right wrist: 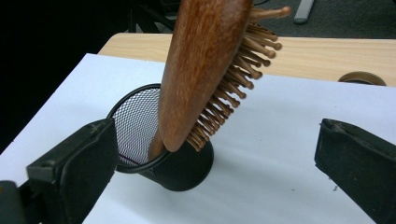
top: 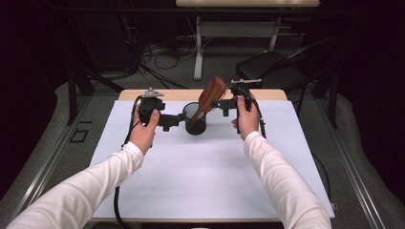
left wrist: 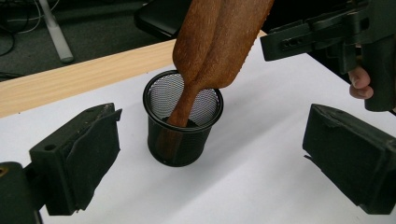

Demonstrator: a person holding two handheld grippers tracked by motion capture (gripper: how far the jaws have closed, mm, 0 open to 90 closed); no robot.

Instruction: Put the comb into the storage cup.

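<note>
A black mesh cup (top: 196,123) (left wrist: 182,140) (right wrist: 187,168) stands on the white sheet, toward the back middle. A wooden hairbrush (top: 210,94) (left wrist: 215,51) (right wrist: 196,70) sits in it handle down and leans to the right, its bristles facing away from the left gripper view. My left gripper (top: 173,120) (left wrist: 212,128) is just left of the cup, open, with its jaws wide apart and short of the cup. My right gripper (top: 223,106) (left wrist: 317,35) (right wrist: 215,140) is just right of the brush head, also open and touching nothing.
The white sheet (top: 205,176) covers most of a wooden table (top: 274,94), whose back edge has a cable hole (right wrist: 362,78). Behind the table are a black chair (top: 272,67), a white desk leg (top: 198,47) and floor cables (top: 157,52). Cables trail off both grippers.
</note>
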